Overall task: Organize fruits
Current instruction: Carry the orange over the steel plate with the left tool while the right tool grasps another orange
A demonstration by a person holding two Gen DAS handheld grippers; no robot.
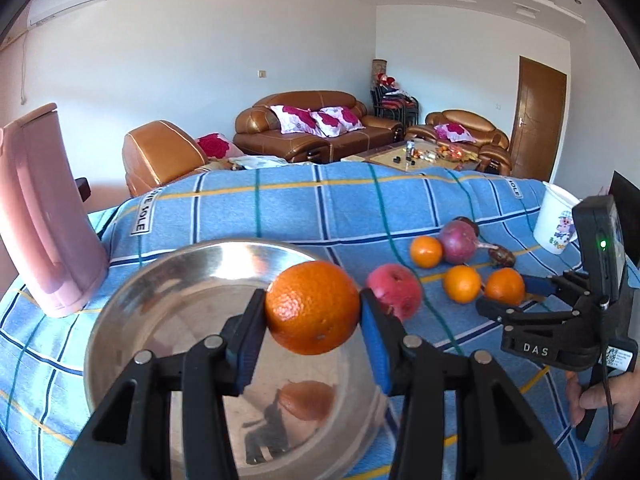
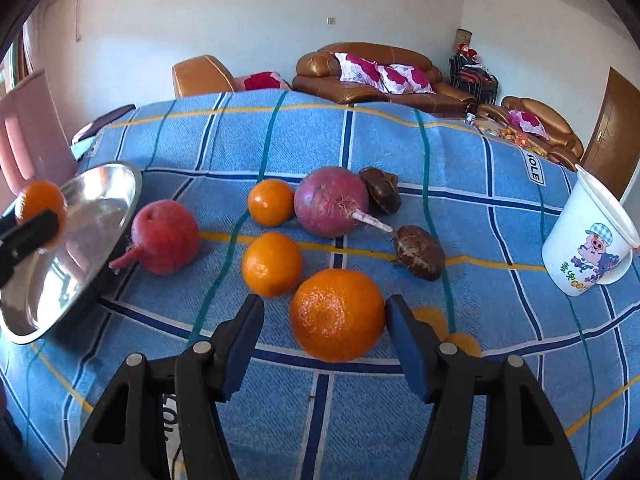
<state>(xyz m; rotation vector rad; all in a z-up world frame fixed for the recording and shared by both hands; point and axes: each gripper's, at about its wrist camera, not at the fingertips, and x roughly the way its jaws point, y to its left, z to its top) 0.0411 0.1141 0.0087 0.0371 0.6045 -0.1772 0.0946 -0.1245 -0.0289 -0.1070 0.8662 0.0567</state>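
Polished steel, round and shallow, makes up the bowl [image 1: 132,300] under your left gripper [image 1: 313,307]; it holds nothing but a reflection. Your left gripper's blue pads are clamped on a dimpled orange [image 1: 313,307], held above the bowl's near-right part. Your right gripper [image 2: 325,318] has its jaws spread, straddling a second pebbly-skinned orange [image 2: 337,314] that sits on the woven blue plaid cloth [image 2: 460,160]; the right pad looks to be touching the peel, while the left pad stands clear of it. Beyond it lie two smaller, smoother oranges [image 2: 272,263], a round purple radish [image 2: 331,201] with a pale root tail, a red radish [image 2: 166,237] just beside the bowl's rim, and two brown, rough-shelled lumps [image 2: 419,252]. On your right, a white plastic cup [image 2: 591,240] with a cartoon print stands tilted; what is inside cannot be seen.
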